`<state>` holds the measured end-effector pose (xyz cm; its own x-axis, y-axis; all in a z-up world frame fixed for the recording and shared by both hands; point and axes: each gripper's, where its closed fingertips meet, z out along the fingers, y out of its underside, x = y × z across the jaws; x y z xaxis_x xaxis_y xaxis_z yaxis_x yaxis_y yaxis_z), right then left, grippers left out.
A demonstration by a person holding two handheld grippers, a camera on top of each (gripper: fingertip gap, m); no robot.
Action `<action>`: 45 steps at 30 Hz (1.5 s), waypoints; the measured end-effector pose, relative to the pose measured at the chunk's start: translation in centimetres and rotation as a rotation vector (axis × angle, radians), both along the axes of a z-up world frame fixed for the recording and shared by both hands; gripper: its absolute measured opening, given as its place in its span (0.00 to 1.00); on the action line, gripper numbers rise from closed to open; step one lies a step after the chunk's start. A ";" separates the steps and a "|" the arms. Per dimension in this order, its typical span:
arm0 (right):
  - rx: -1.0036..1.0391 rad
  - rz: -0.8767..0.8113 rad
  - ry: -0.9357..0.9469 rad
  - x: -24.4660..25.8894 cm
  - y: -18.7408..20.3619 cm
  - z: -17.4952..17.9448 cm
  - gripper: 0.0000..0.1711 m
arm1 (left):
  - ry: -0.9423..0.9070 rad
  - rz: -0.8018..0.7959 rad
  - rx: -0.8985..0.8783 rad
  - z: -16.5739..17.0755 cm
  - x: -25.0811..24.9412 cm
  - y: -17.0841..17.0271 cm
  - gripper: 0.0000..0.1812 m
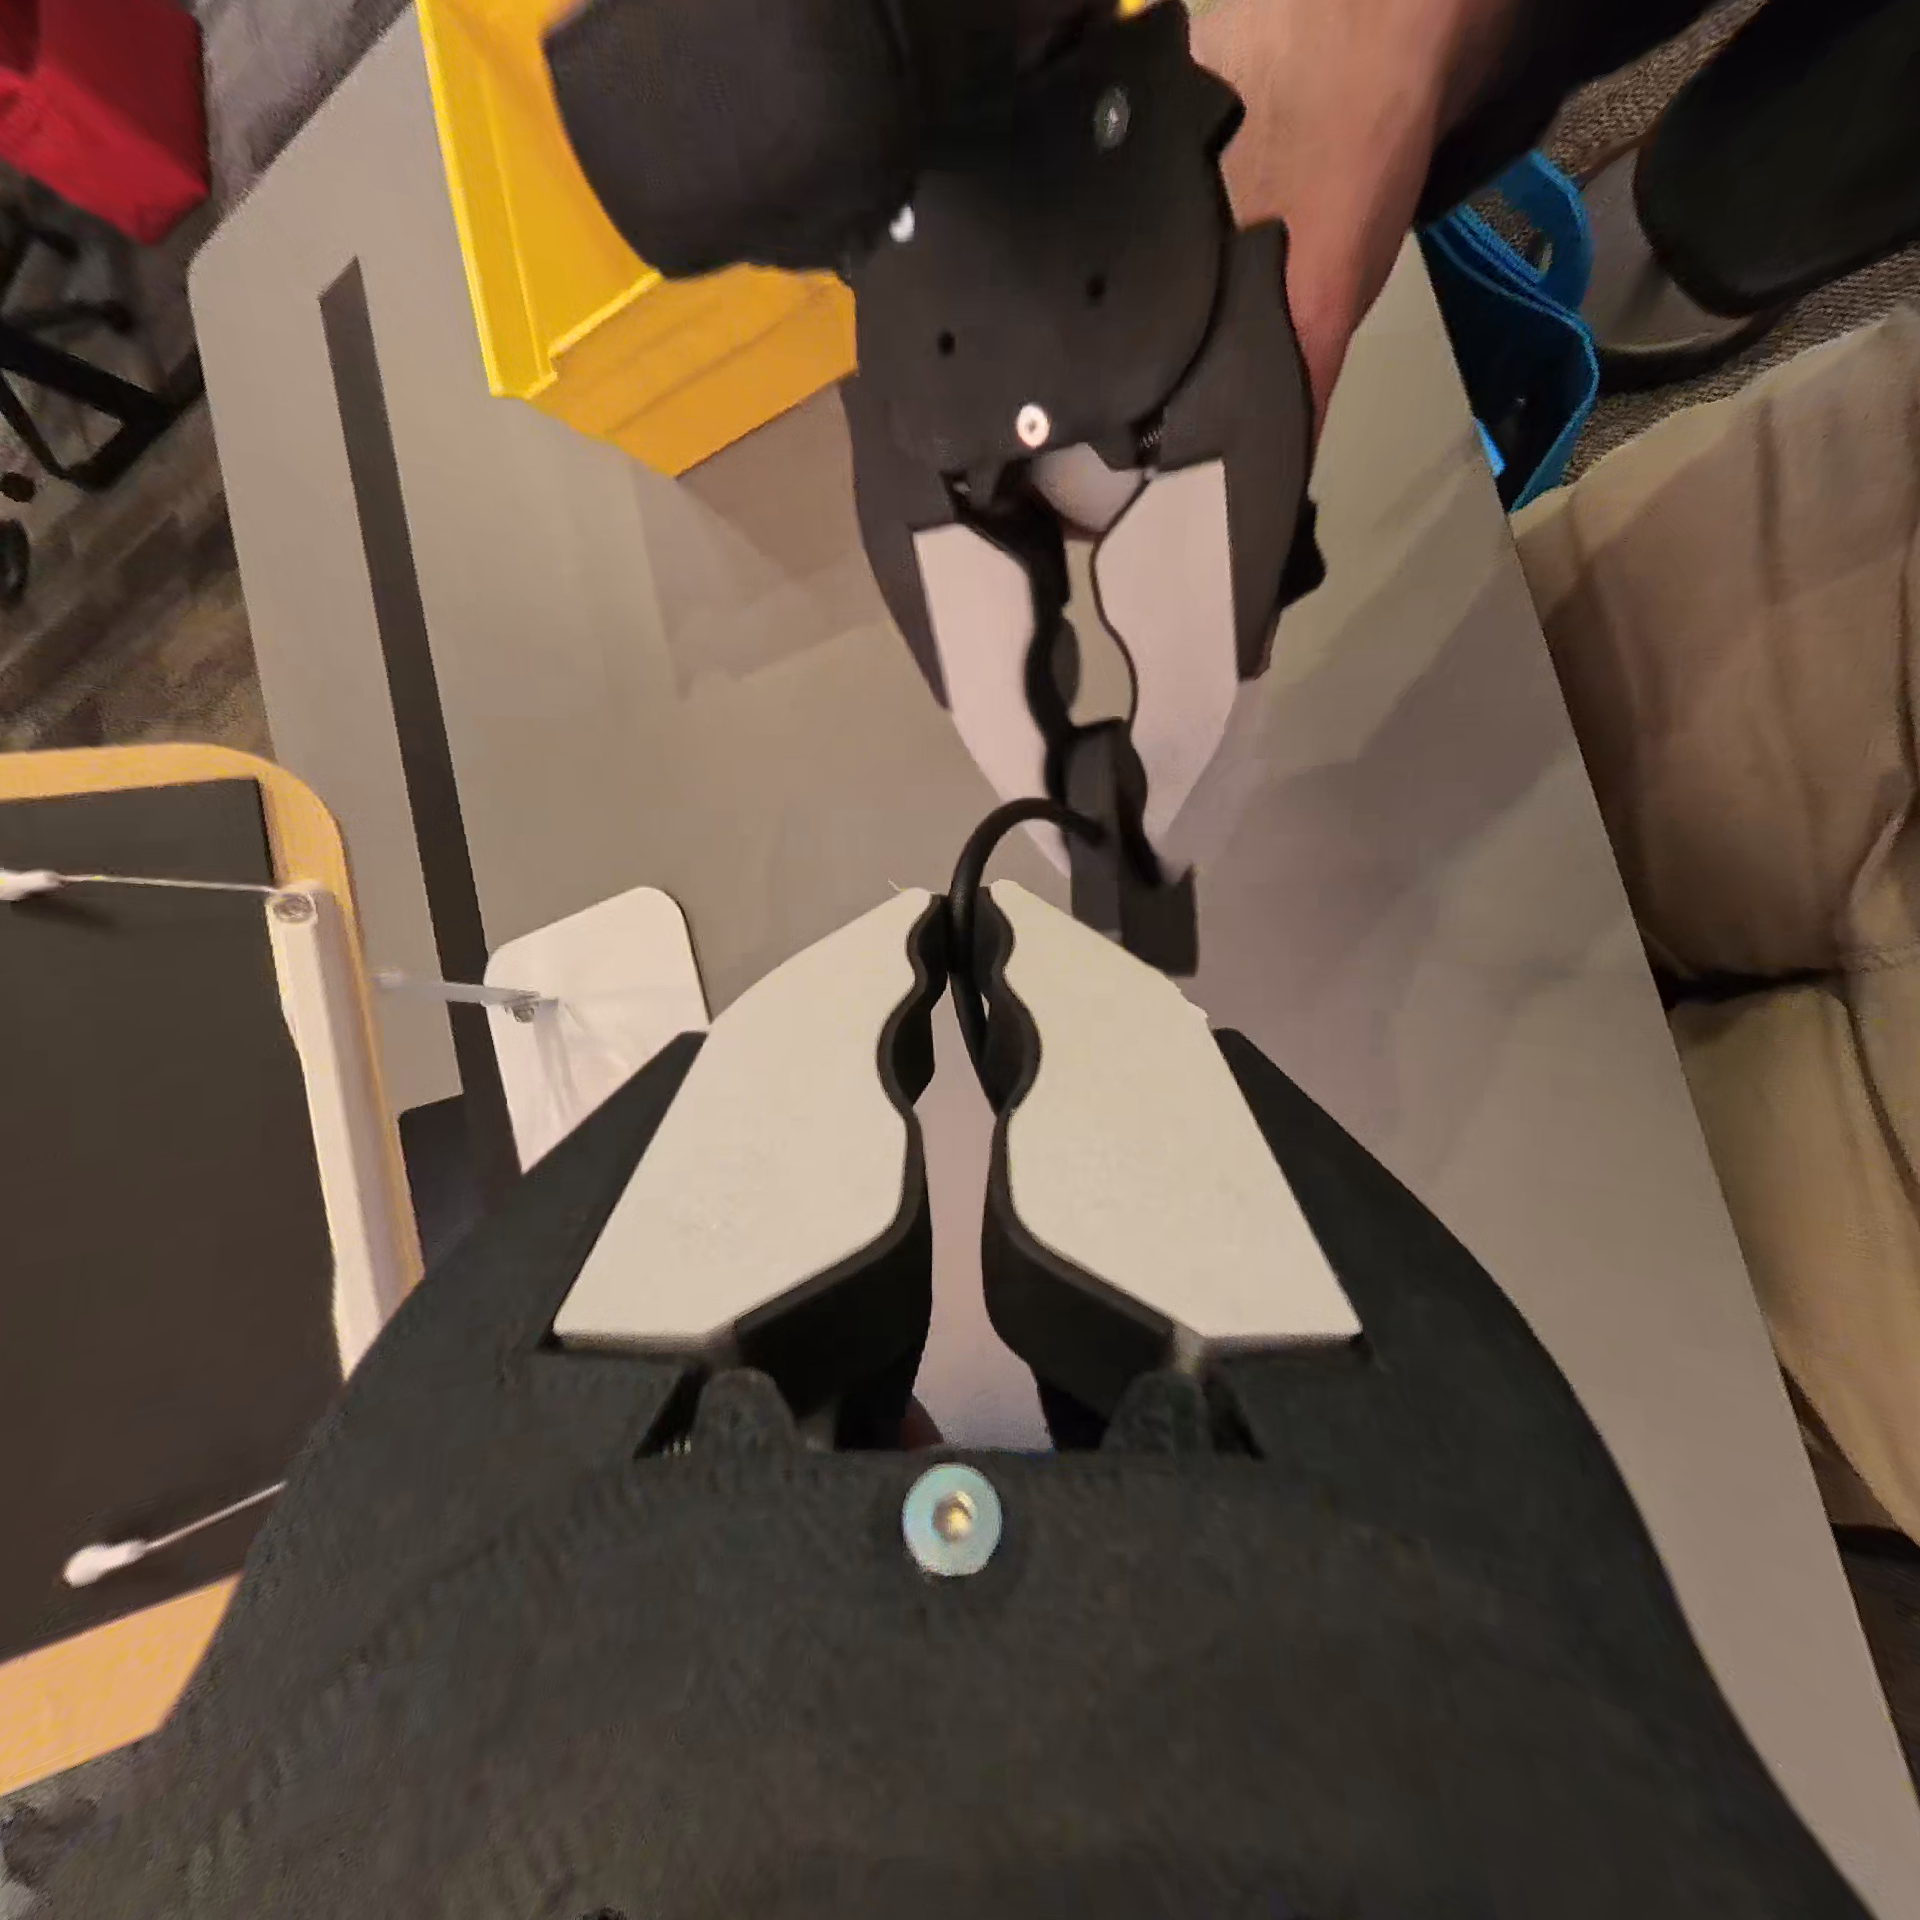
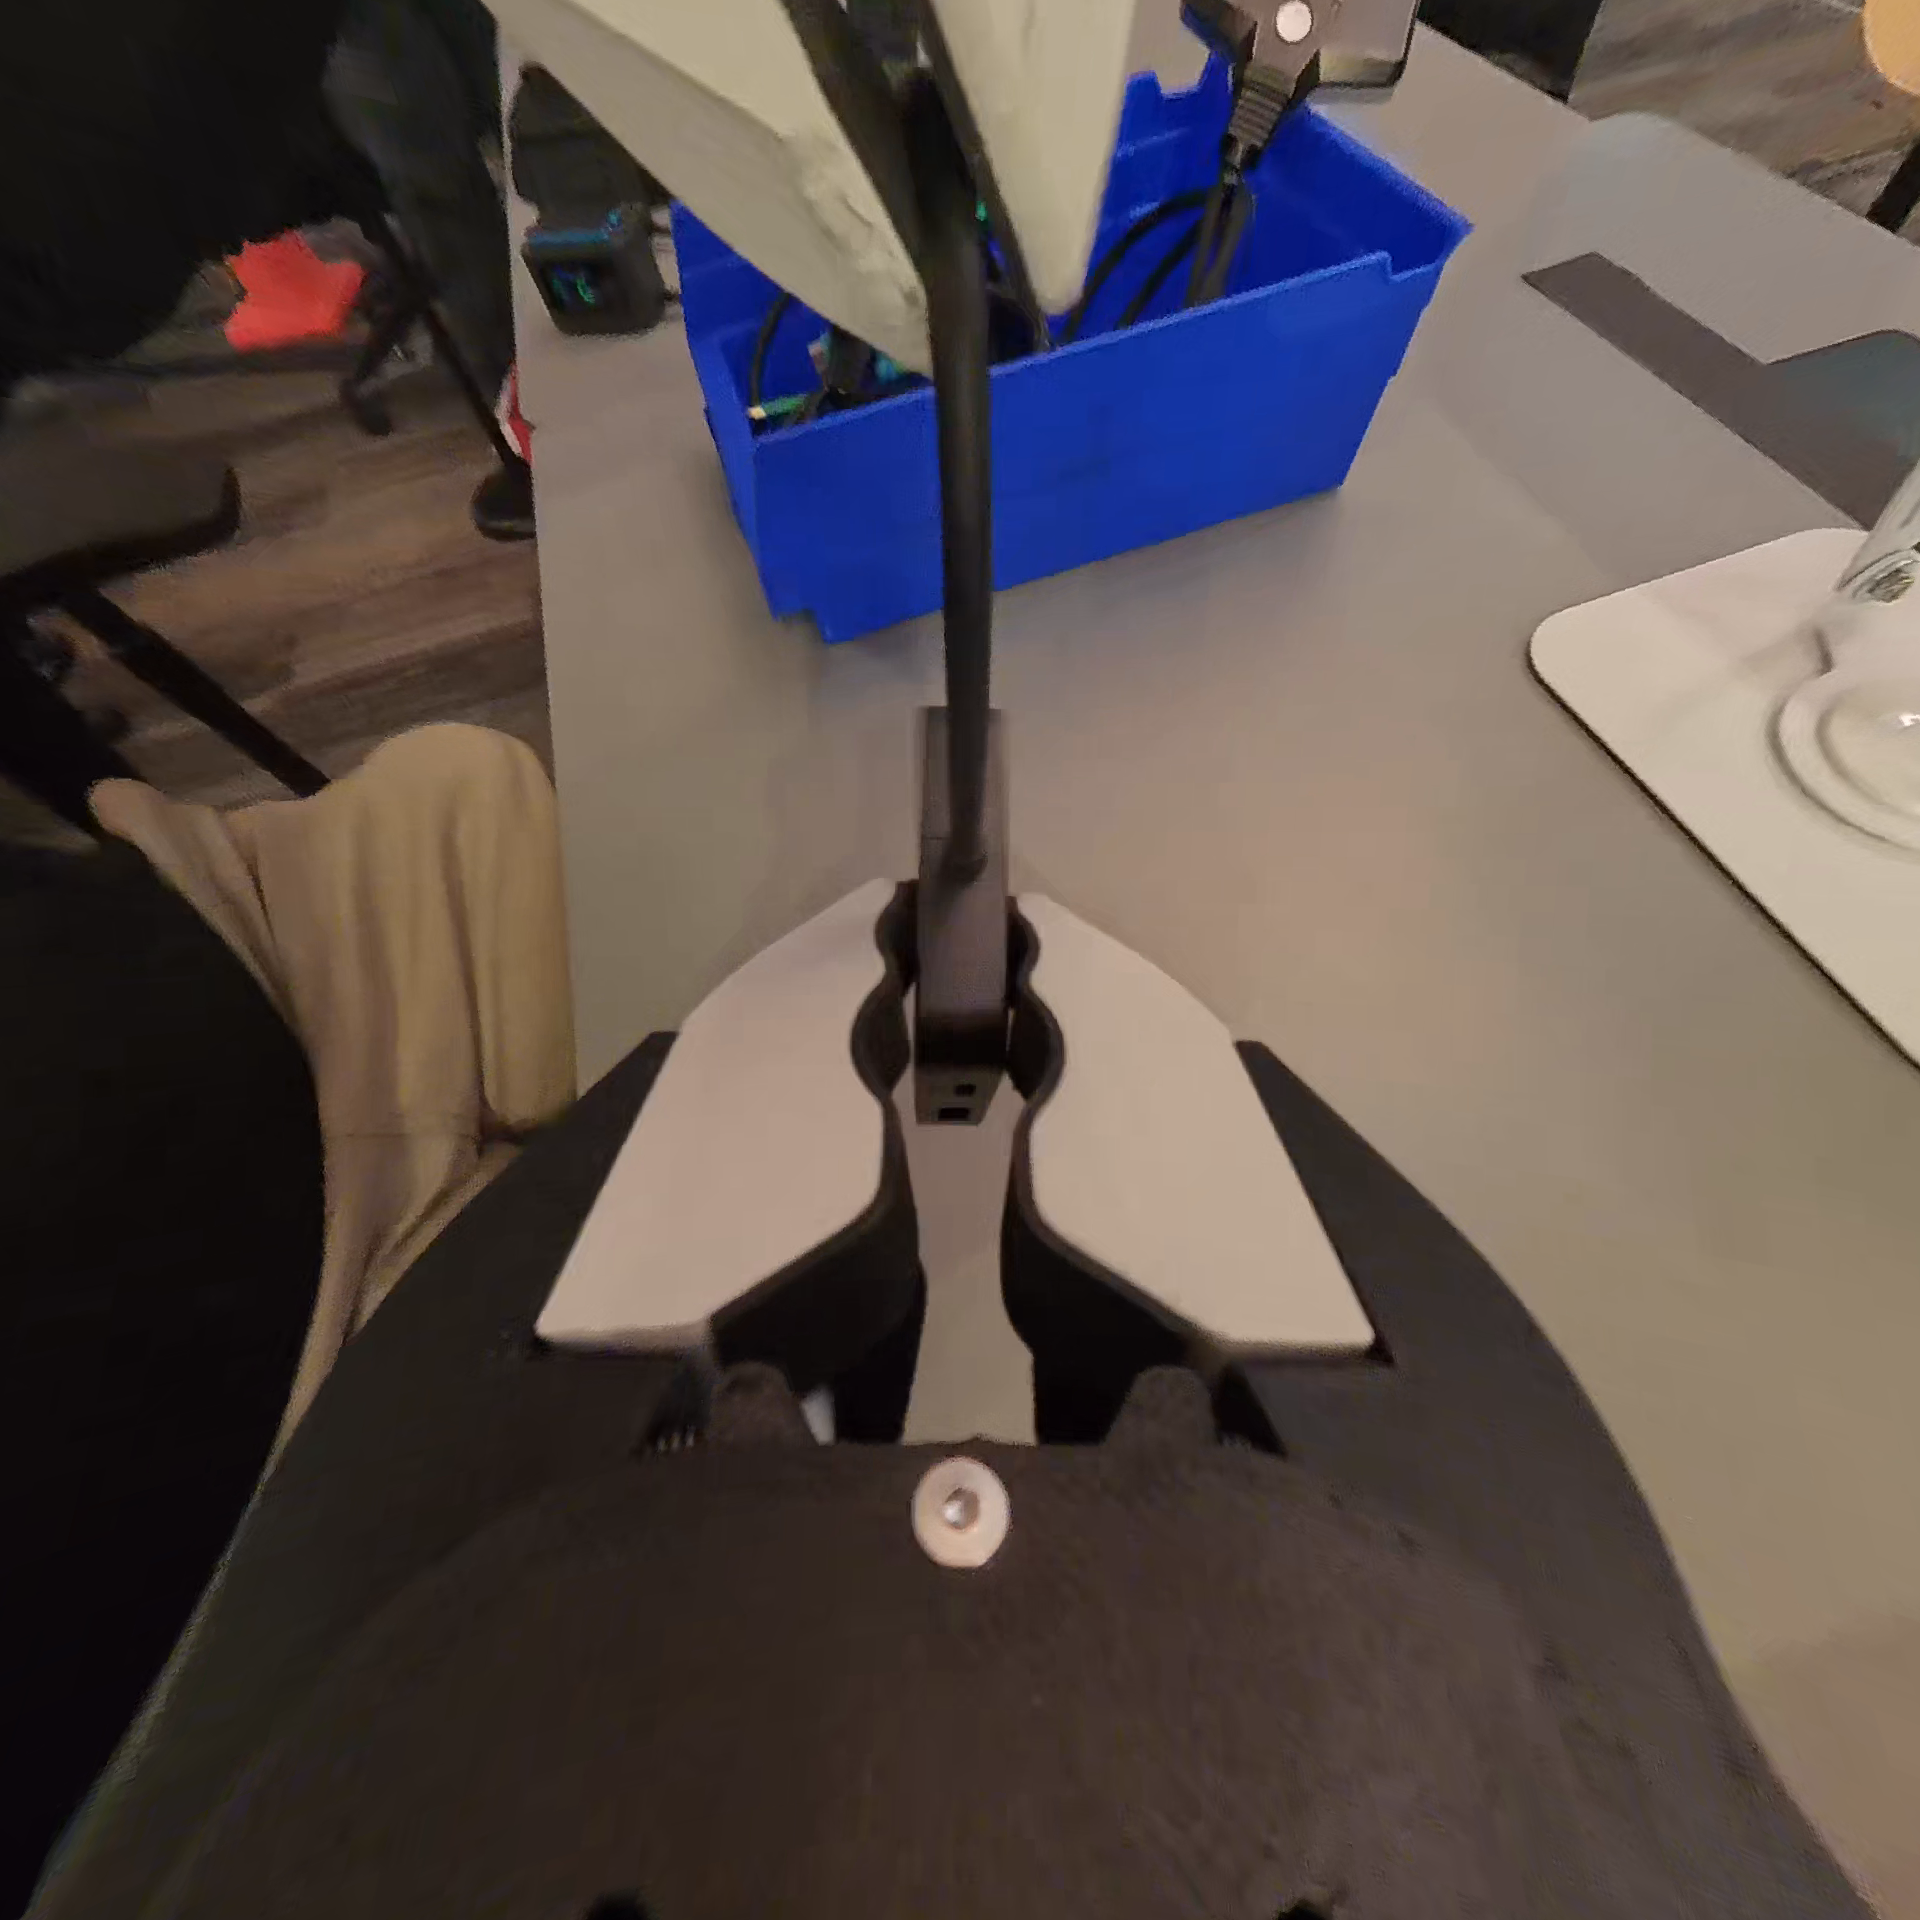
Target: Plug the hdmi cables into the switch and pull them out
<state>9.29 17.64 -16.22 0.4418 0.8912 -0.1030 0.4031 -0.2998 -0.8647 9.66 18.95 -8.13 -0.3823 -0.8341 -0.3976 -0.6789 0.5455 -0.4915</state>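
Observation:
My right gripper is shut on a small black box, the switch, and holds it above the grey table. A black cable runs from the switch's far end up into my left gripper, near the top edge. In the left wrist view my left gripper is shut on that cable, which loops over to the switch held by the right gripper just beyond. A black plug hangs at the top right.
A blue bin of cables stands behind the switch. A white mat with a glass lies at the right. A yellow bin and a wooden-rimmed black tray sit on the left. A person's beige trousers border the table edge. There is about 8 centimetres between the tips of the two grippers.

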 end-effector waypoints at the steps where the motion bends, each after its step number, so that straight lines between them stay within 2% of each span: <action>1: -0.009 -0.003 0.024 0.0 0.0 0.1 0.08 | -0.012 0.004 0.011 0.1 0.4 0.1 0.03; 4: -0.073 -0.039 0.130 0.7 0.1 0.8 0.07 | -0.095 0.079 0.102 0.7 1.2 1.9 0.07; 6: -0.116 -0.085 0.251 1.5 0.7 1.8 0.07 | -0.170 0.169 0.146 1.5 1.2 3.3 0.22; 7: -0.139 -0.101 0.330 1.8 0.9 2.4 0.07 | -0.216 0.220 0.156 2.0 0.9 3.8 0.26; 10: -0.183 -0.122 0.528 2.8 1.1 4.0 0.07 | -0.409 0.344 0.053 3.5 0.2 3.6 0.24; 15: -0.216 -0.106 0.730 3.3 0.5 5.5 0.07 | -0.457 0.477 -0.120 -0.8 -0.5 2.3 0.25; 17: -0.202 -0.131 0.771 3.6 0.6 5.9 0.07 | -0.488 0.482 -0.275 -2.5 0.1 1.2 0.22; 22: -0.204 -0.154 0.874 4.1 0.5 6.5 0.07 | -0.621 0.455 -0.668 -3.2 1.6 -1.0 0.27; 26: -0.178 -0.169 0.922 3.7 0.5 7.1 0.07 | -0.653 0.394 -0.808 -3.4 2.8 -2.4 0.29; 27: -0.175 -0.163 0.921 3.5 0.5 7.1 0.08 | -0.655 0.387 -0.849 -3.6 3.1 -2.8 0.27; 30: -0.167 -0.139 0.928 3.1 0.1 7.4 0.08 | -0.699 0.373 -0.887 -3.7 3.6 -3.2 0.13; 33: -0.130 -0.128 0.854 2.7 -0.3 7.2 0.10 | -0.694 0.353 -1.014 -3.7 3.4 -3.6 0.09; 36: -0.049 -0.146 0.678 3.2 -0.4 6.0 0.20 | -0.650 0.366 -0.958 -4.4 2.8 -3.5 0.08; 40: 0.206 -0.191 0.303 5.1 -0.9 3.8 0.31 | -0.605 0.373 -1.006 -4.5 1.5 -3.3 0.08; 45: 0.787 -0.130 -0.336 5.7 -2.1 3.9 0.36 | -0.454 0.387 -1.058 -6.2 0.3 -3.3 0.08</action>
